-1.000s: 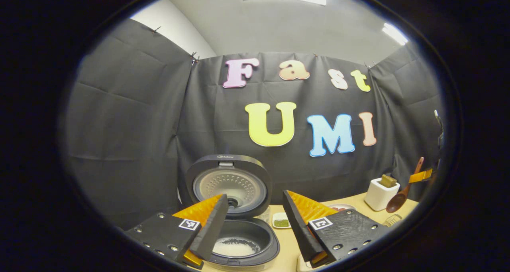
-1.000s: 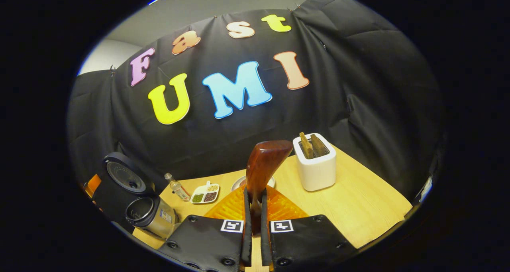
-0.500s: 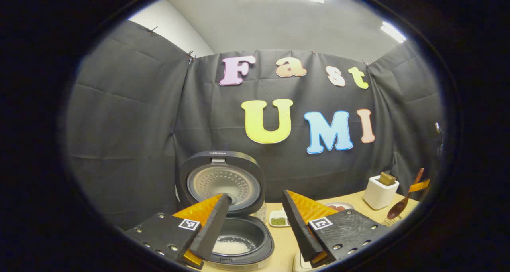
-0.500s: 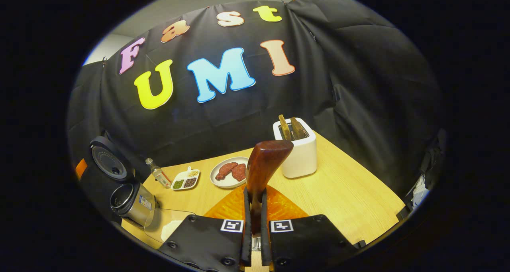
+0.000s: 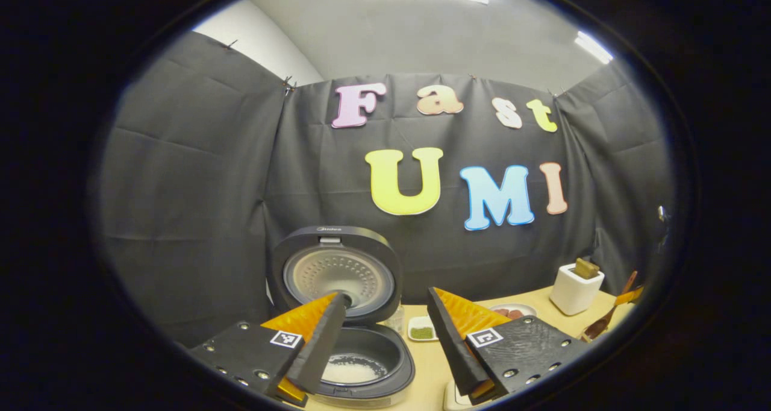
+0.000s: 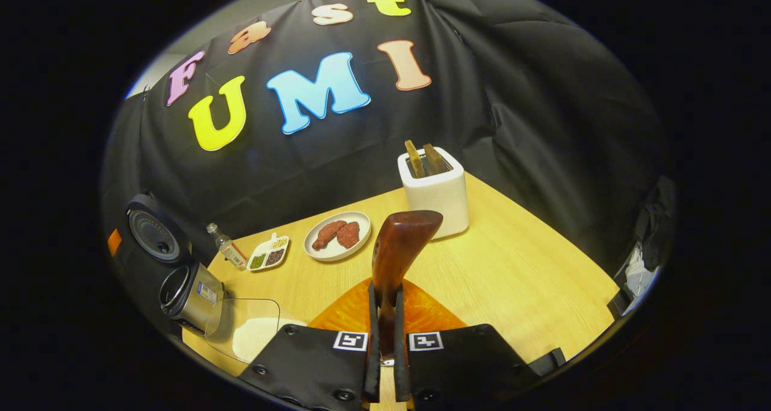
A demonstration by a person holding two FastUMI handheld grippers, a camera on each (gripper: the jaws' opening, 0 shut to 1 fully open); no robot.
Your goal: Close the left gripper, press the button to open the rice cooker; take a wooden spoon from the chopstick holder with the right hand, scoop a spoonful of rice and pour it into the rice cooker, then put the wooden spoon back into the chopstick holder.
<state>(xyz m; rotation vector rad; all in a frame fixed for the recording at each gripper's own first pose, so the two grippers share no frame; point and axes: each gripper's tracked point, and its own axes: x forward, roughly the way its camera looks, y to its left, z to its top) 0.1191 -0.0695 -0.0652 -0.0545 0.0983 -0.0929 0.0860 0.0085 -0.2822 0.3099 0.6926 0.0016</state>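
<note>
The black rice cooker [image 5: 361,372] stands open with its lid [image 5: 334,272] raised and white rice in the pot. My left gripper [image 5: 385,298] hovers open just in front of it, holding nothing. My right gripper [image 6: 385,314] is shut on the handle of the wooden spoon [image 6: 400,248], whose bowl points up and away over the table. The white chopstick holder [image 6: 435,191] with wooden utensils stands beyond the spoon near the back wall. In the left gripper view the holder [image 5: 575,290] is at the far right, with the spoon [image 5: 605,320] low beside it.
On the wooden table [image 6: 518,278] are a plate of meat [image 6: 336,239], a divided dish of grains [image 6: 268,255] and a small bottle [image 6: 226,251]. A clear container of rice [image 6: 247,332] lies next to the cooker [image 6: 184,290] at the left.
My right gripper has tipped downward with the spoon, so more of the table and the clear rice container have come into view. The left gripper has barely moved.
</note>
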